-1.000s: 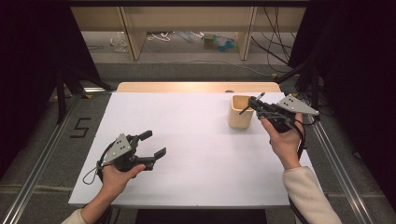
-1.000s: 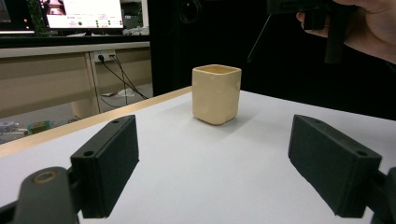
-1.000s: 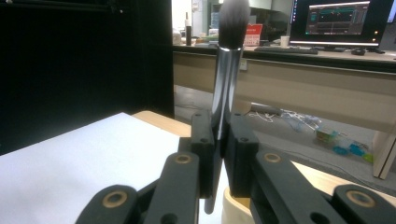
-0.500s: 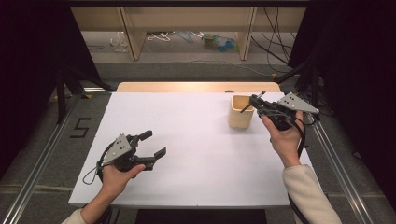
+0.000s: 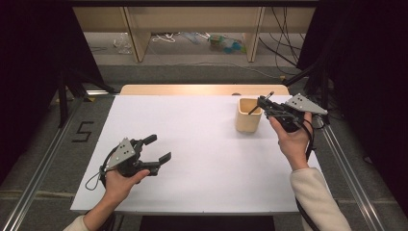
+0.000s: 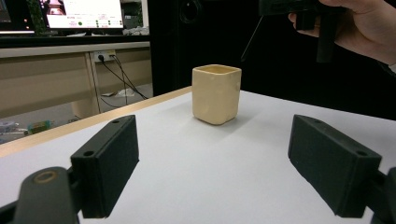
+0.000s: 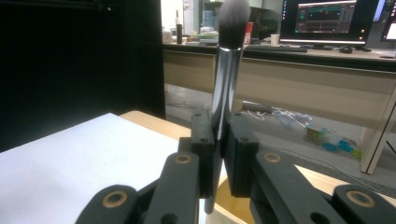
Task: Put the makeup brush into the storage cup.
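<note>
Looking down from the high view, the right gripper point(image 5: 263, 103) pinches a makeup brush point(image 5: 260, 103) over the cream cup point(image 5: 248, 115) on the counter point(image 5: 202, 139). In the left gripper view, the left gripper point(image 6: 229, 163) is spread wide; the cup's inside is hidden, maybe empty. In the right gripper view, the light, slippery brush point(image 7: 226, 70) is held by its shiny metal neck.

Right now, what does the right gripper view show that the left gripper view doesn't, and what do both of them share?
The right gripper view shows the right gripper shut on a makeup brush, its silver ferrule and dark bristles pointing up, with the handle's end over the cup's opening. The left gripper view shows the left gripper with its jaws wide open and nothing between them, and the whole square cream cup standing upright. Both share the cup, the white table and a desk with monitors behind.
</note>
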Available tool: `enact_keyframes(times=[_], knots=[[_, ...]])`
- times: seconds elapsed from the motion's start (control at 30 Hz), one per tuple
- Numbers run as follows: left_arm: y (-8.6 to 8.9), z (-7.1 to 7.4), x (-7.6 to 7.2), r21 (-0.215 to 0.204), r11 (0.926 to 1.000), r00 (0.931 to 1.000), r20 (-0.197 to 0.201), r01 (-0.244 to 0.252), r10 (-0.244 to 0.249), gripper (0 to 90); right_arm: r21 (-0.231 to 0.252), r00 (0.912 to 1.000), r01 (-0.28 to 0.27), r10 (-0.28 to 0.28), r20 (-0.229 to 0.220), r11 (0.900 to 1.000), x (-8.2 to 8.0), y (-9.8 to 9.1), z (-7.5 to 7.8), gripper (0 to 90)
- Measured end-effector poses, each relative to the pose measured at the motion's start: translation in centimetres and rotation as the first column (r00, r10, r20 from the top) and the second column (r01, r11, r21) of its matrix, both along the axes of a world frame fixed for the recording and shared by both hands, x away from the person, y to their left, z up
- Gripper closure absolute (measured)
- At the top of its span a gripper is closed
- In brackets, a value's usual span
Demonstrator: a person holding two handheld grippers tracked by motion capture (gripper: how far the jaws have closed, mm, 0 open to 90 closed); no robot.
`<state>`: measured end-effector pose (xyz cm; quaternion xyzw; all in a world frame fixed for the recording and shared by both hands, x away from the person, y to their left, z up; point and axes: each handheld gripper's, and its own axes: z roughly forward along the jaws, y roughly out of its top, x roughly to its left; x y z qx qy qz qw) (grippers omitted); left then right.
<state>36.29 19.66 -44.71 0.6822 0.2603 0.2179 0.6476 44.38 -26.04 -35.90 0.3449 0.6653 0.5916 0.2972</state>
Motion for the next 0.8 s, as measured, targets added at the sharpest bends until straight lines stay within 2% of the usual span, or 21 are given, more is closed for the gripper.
enact_keyframes(times=[0.17,0.23,0.33,0.5,0.6,0.7,0.8], knots=[[0.0,0.0,0.0,0.001,1.0,1.0,0.001,0.001,-0.001,16.1,-0.005,1.0,0.009,-0.009,-0.002,0.9999,0.3,-0.1,0.0,84.0],[0.0,0.0,0.0,0.001,1.0,1.0,0.0,0.0,0.0,16.1,-0.014,0.9998,0.008,-0.008,-0.016,0.9999,0.3,-0.2,0.0,84.0],[0.0,0.0,0.0,0.0,1.0,1.0,-0.001,0.0,0.0,16.1,-0.002,0.9999,0.016,-0.016,0.001,0.9999,0.6,-0.2,-0.2,84.0],[0.0,0.0,0.0,0.0,1.0,1.0,-0.001,0.0,0.0,16.1,-0.018,0.9998,0.015,-0.016,-0.015,0.9997,0.8,-0.3,-0.1,84.0],[0.0,0.0,0.0,0.0,1.0,1.0,-0.001,-0.001,0.001,16.1,-0.007,0.9997,0.026,-0.026,-0.002,0.9996,1.0,-0.2,-0.2,84.0],[0.0,0.0,0.0,0.001,1.0,1.0,-0.001,-0.001,0.001,16.1,-0.015,0.9996,0.024,-0.024,-0.015,0.9996,1.1,-0.3,-0.1,84.0],[0.0,0.0,0.0,0.001,1.0,1.0,-0.002,0.0,0.0,16.1,-0.012,0.9996,0.027,-0.027,-0.009,0.9996,1.3,-0.3,-0.2,84.0]])
